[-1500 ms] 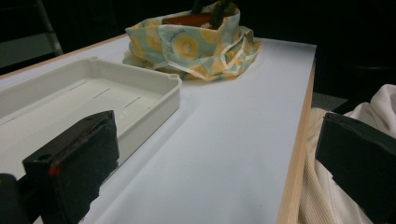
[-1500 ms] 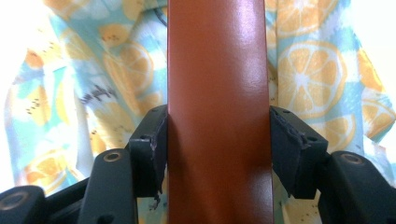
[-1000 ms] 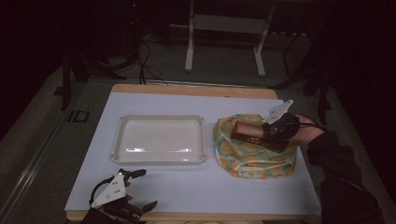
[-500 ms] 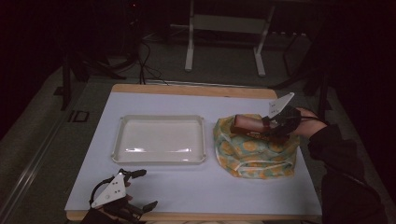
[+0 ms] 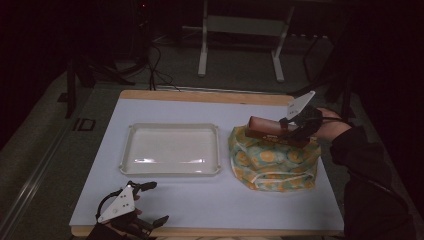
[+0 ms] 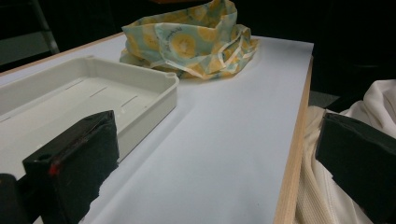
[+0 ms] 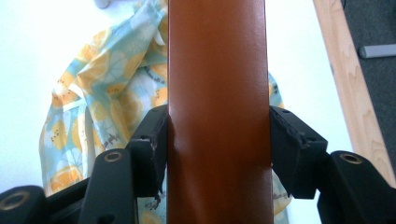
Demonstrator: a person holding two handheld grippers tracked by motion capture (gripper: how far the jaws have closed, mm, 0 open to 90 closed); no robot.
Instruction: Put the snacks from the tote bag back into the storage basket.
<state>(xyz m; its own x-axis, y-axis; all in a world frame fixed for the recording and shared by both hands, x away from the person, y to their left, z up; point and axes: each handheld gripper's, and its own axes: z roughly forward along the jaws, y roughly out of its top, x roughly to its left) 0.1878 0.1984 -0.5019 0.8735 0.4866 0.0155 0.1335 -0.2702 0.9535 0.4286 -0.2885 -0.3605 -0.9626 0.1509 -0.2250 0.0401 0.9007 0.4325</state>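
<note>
Brown box (image 5: 267, 129) was pinched by the right tongs (image 5: 286, 131) above the patterned bag (image 5: 274, 160); left tongs (image 5: 150, 202) were spread.

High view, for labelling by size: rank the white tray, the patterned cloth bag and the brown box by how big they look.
1. white tray
2. patterned cloth bag, somewhat smaller
3. brown box, clearly smallest, partly hidden by the right tongs
</note>
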